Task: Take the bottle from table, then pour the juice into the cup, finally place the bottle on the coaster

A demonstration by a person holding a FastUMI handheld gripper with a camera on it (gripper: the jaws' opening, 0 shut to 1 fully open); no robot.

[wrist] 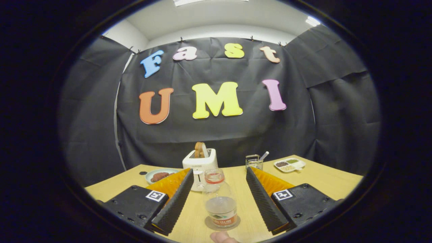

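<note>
Clear bottle [219,199] upright on coaster [207,223] (touching neither finger), gripper [219,180] spread.

Black cloth [216,135] is hanging in folds all around my booth, pinned along its top edge at twelve o'clock. Above it a white wall [222,32] and ceiling are showing, with ceiling lights [312,21] glowing toward one o'clock. A pale wooden table [324,180] is stretching out ahead of me.

A staged booth: black cloth walls around a wooden table [320,179] with a toaster [199,162] and snack tray [290,164].
</note>
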